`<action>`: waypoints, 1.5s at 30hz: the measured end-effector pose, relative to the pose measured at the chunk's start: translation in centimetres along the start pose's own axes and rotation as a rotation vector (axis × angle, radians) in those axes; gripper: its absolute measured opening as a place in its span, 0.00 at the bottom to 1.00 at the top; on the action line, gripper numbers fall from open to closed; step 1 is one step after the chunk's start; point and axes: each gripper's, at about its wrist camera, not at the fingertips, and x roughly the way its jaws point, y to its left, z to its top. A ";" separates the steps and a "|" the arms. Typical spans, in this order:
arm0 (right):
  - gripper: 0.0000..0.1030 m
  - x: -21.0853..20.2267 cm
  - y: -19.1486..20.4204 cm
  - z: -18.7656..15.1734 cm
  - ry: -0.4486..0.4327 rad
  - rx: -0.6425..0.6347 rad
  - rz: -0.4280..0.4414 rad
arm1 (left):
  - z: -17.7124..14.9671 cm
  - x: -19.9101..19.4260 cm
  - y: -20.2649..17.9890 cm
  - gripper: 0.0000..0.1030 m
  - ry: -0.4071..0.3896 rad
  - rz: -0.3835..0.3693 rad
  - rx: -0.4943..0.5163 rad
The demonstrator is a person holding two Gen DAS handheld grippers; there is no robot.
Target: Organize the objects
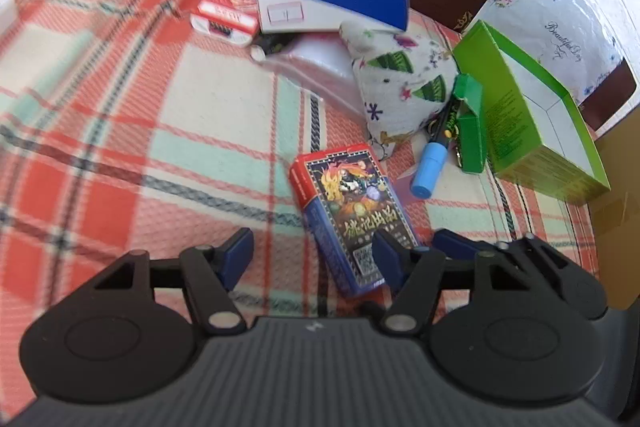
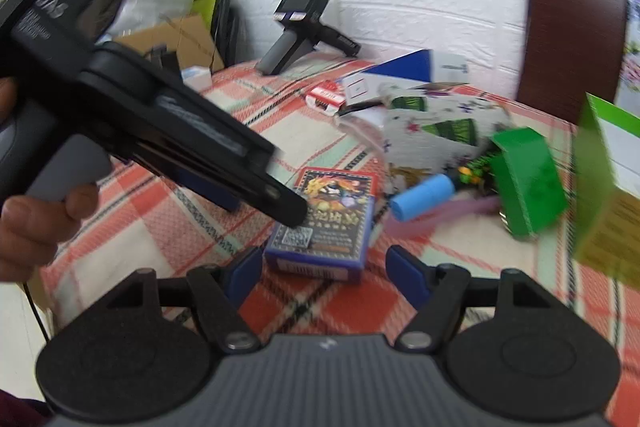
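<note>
A red and blue card box lies flat on the plaid cloth, and shows in the right wrist view too. My left gripper is open, low over the cloth, its right finger beside the box's near end. My right gripper is open and empty, just short of the box's near end. The left gripper's body crosses the right wrist view from the left, its tip over the box. A blue-capped marker, a small green box and an open green carton lie right of it.
A patterned pouch, a white and blue box and a red and white pack lie further back. A spare grey-handled gripper rests at the far table edge by the white wall. A brown chair back stands at the right.
</note>
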 end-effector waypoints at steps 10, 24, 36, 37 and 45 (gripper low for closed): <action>0.62 -1.9 -0.6 -0.2 -0.050 0.072 0.076 | -1.6 -3.8 -3.4 0.43 -0.052 0.000 0.084; 0.62 -8.6 -18.8 0.2 -0.297 0.277 -0.371 | 5.6 5.3 -25.3 0.43 -0.198 -0.177 0.524; 0.67 -6.0 -25.7 -2.7 -0.227 0.413 -0.444 | 5.4 11.1 -30.4 0.43 -0.110 -0.171 0.581; 0.65 -6.3 -25.0 -2.9 -0.247 0.411 -0.444 | 5.3 10.4 -30.0 0.43 -0.116 -0.174 0.577; 0.53 -10.0 -17.8 -4.1 -0.395 0.399 -0.359 | 2.9 2.5 -23.4 0.44 -0.219 -0.118 0.500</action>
